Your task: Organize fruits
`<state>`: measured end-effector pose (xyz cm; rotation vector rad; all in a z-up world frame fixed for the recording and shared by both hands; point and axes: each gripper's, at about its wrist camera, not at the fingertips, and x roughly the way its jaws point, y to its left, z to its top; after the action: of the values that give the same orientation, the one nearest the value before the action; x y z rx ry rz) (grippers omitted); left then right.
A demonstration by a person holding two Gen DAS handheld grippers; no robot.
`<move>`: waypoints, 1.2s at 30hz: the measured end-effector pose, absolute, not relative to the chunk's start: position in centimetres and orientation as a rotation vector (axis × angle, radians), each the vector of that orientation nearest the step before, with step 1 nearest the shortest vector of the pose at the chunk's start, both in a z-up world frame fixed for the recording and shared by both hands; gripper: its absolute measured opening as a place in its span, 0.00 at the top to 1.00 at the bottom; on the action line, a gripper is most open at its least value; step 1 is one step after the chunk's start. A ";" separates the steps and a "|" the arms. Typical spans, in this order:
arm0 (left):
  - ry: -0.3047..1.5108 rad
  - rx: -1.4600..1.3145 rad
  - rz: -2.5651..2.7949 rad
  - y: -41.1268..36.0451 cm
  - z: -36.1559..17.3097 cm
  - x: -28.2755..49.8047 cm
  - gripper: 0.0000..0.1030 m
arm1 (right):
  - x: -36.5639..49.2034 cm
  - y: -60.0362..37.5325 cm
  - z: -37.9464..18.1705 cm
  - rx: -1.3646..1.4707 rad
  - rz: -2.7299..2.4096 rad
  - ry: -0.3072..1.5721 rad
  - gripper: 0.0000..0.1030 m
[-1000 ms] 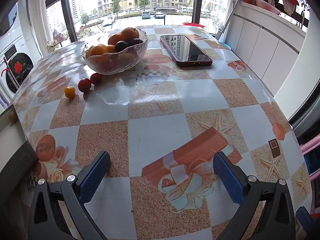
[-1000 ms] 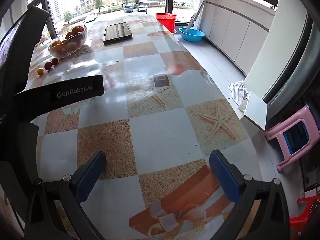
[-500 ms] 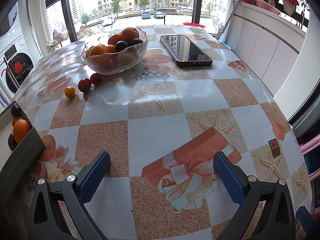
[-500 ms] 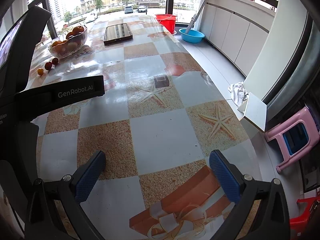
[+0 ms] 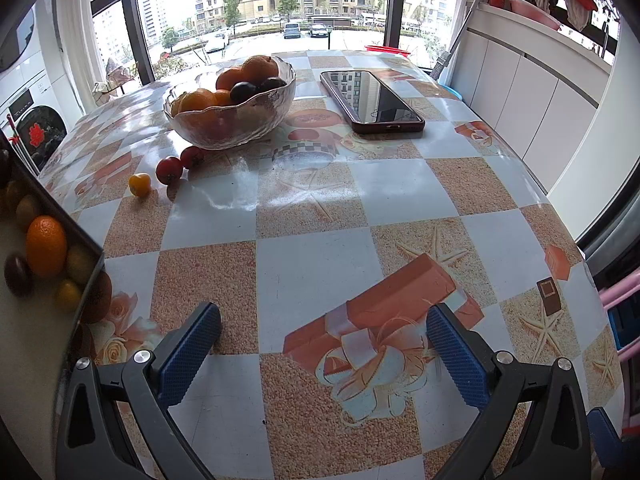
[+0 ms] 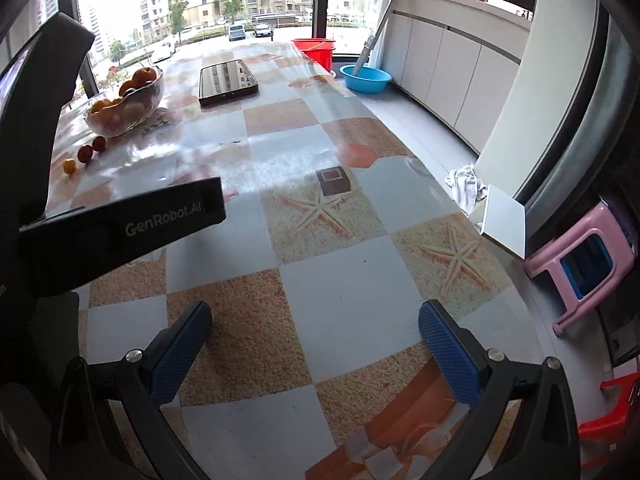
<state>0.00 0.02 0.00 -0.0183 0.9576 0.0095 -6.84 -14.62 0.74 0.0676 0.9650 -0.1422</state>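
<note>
A glass bowl [image 5: 256,120] [image 6: 148,104] holding oranges and dark plums stands at the far side of the table. In front of it lie two red tomatoes [image 5: 169,170] [image 6: 85,153] and a small yellow one [image 5: 139,184] [image 6: 69,165]. At the left edge of the left wrist view a dark-rimmed tray [image 5: 86,252] holds an orange [image 5: 46,246], kiwis and dark fruit. My left gripper [image 5: 322,330] is open and empty above the near table. My right gripper [image 6: 314,330] is also open and empty, with the left gripper's black body [image 6: 120,228] to its left.
A phone [image 5: 370,100] [image 6: 228,82] lies face up right of the bowl. The patterned table [image 5: 320,264] drops off at the right, where a pink stool [image 6: 580,264], a blue basin [image 6: 366,79] and a red bucket [image 6: 314,50] stand on the floor. White cabinets line the right wall.
The tray of fruit has come into the left wrist view at the left edge, more with each frame. Both grippers stay open and nearly still.
</note>
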 end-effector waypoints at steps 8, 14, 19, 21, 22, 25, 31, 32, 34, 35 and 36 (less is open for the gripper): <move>0.958 -0.019 0.009 0.0 0.0 0.0 0.00 | -6.9 -14.9 0.7 0.055 -0.150 0.937 0.00; 0.957 -0.020 0.009 0.0 0.0 0.0 0.00 | -6.9 -14.8 0.7 0.046 -0.152 0.945 0.00; 0.957 -0.019 0.009 0.0 0.0 0.0 0.00 | -6.9 -14.7 0.7 0.043 -0.155 0.944 0.00; 0.957 -0.019 0.009 0.0 0.0 0.0 0.00 | -6.9 -14.7 0.7 0.042 -0.156 0.944 0.00; 0.957 -0.019 0.009 0.0 0.0 0.0 0.00 | -6.9 -14.7 0.7 0.042 -0.155 0.944 0.00; 0.957 -0.019 0.009 0.0 0.0 0.0 0.00 | -6.9 -14.7 0.7 0.040 -0.158 0.943 0.00; 0.957 -0.019 0.009 0.0 0.0 0.0 0.00 | -7.0 -14.7 0.7 0.037 -0.158 0.944 0.00; 0.957 -0.019 0.009 0.0 0.0 0.0 0.00 | -7.0 -14.7 0.7 0.037 -0.158 0.944 0.00; 0.957 -0.019 0.009 0.0 0.0 0.0 0.00 | -7.0 -14.7 0.7 0.037 -0.160 0.943 0.00; 0.957 -0.019 0.009 0.0 0.0 0.0 0.00 | -7.0 -14.7 0.7 0.036 -0.160 0.943 0.00; 0.957 -0.019 0.009 0.0 0.0 0.0 0.00 | -7.0 -14.7 0.7 0.036 -0.160 0.943 0.00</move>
<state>-0.02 0.01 -0.02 -0.0191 0.9573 0.0093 -7.02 -14.66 0.67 0.0360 0.9432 -0.1604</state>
